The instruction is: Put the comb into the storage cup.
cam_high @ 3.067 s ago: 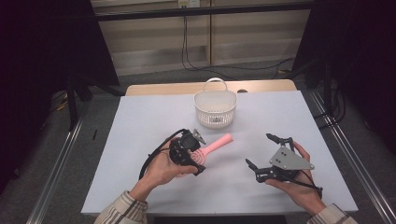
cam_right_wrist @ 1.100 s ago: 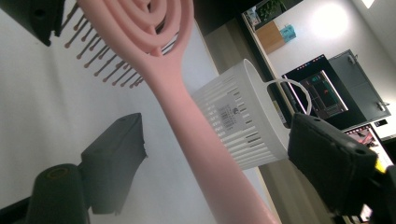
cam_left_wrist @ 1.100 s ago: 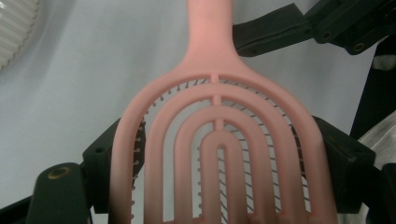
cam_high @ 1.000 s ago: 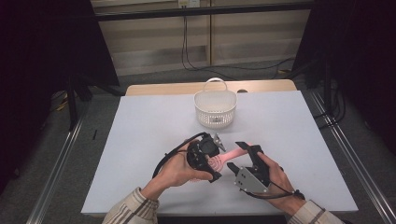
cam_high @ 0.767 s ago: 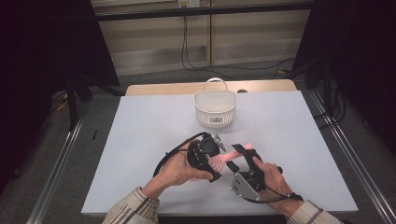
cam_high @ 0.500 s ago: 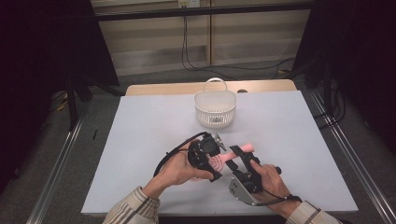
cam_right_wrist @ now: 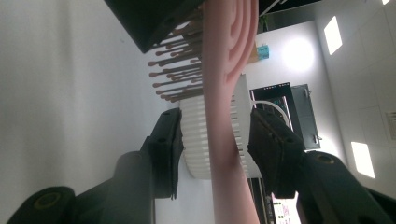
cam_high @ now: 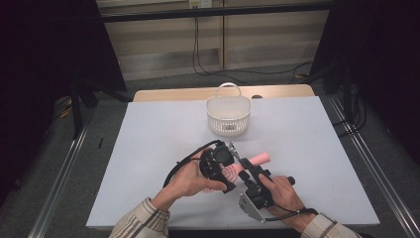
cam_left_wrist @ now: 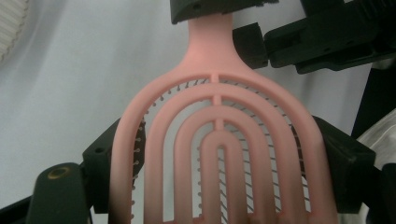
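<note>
**Pink hairbrush passes from one gripper to the other**

The white basket [cam_high: 228, 115] stands at the far middle of the table [cam_high: 148, 129]. Everything else is on the near side of that basket, close to the person.

Nearer than the basket and a bit to its left is the left gripper [cam_high: 231, 167]. Its jaws are clamped on the wide head of the pink hairbrush [cam_high: 247, 162]. In the left gripper view the black pads [cam_left_wrist: 348, 163] press on both edges of the head [cam_left_wrist: 219, 154], so the brush is held tight and up off the table.

The brush lies between the two grippers, with its handle poking out toward the right, still on the near side of the basket.

To the right of the brush head is the right gripper [cam_high: 249, 168]. Its jaws have just been closing, and the pink handle [cam_right_wrist: 224, 154] sits between them. In the right gripper view there are gaps on both sides of the handle, so the pads [cam_right_wrist: 266, 140] do not squeeze it yet.

The brush looks light and made of stiff plastic. It should not bend or break easily. The smooth handle may be a little slippery. The thin bristles [cam_right_wrist: 173, 70] can bend, so the handle is the best place to grab, near the neck and away from the bristles.
</note>
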A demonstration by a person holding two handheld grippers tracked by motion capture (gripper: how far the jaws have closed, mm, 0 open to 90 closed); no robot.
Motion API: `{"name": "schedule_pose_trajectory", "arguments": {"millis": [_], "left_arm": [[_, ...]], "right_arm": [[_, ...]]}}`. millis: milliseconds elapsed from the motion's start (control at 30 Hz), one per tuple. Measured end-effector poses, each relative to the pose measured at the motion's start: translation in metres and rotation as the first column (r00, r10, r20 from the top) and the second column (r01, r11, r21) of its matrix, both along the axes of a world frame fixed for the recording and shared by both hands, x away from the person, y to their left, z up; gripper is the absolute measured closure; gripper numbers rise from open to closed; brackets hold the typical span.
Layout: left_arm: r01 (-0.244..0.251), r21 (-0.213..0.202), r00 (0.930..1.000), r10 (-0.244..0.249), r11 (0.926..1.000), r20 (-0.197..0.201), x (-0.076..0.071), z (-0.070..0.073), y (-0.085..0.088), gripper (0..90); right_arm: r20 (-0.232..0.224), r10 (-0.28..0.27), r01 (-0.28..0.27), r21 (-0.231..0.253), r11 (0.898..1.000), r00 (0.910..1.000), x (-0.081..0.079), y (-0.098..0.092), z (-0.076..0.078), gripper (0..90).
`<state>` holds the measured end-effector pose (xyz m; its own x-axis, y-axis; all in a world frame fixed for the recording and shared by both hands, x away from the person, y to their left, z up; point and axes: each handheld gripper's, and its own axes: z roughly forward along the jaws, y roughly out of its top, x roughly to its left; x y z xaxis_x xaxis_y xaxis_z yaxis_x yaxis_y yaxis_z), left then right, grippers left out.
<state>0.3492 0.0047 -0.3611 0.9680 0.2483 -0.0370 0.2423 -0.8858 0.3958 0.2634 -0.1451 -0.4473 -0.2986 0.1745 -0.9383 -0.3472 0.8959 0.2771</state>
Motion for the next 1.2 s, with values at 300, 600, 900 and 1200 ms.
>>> {"name": "schedule_pose_trajectory", "arguments": {"millis": [300,600,900,1200], "left_arm": [[0.003,0.010,1.0000,-0.003,0.9999,-0.007,0.0005,-0.0040,-0.0025,19.8],[-0.006,-0.005,0.9999,0.006,1.0000,-0.011,0.0009,-0.0039,-0.0014,19.8],[-0.006,0.003,0.9998,0.006,1.0000,-0.019,0.0003,-0.0053,-0.0018,19.8],[-0.025,0.009,0.9989,0.026,0.9996,-0.038,0.0011,-0.0058,-0.0034,19.5]], "right_arm": [[0.014,0.015,-0.014,-0.016,1.000,0.9998,0.0003,0.0032,0.0012,67.3],[0.027,0.030,-0.028,-0.045,0.999,0.9992,0.0007,0.0047,0.0013,74.9],[0.025,0.019,-0.017,-0.076,0.997,0.9995,-0.0010,0.0072,-0.0017,78.7],[0.054,0.020,-0.014,-0.119,0.993,0.9983,-0.0021,0.0060,-0.0013,80.1]]}}
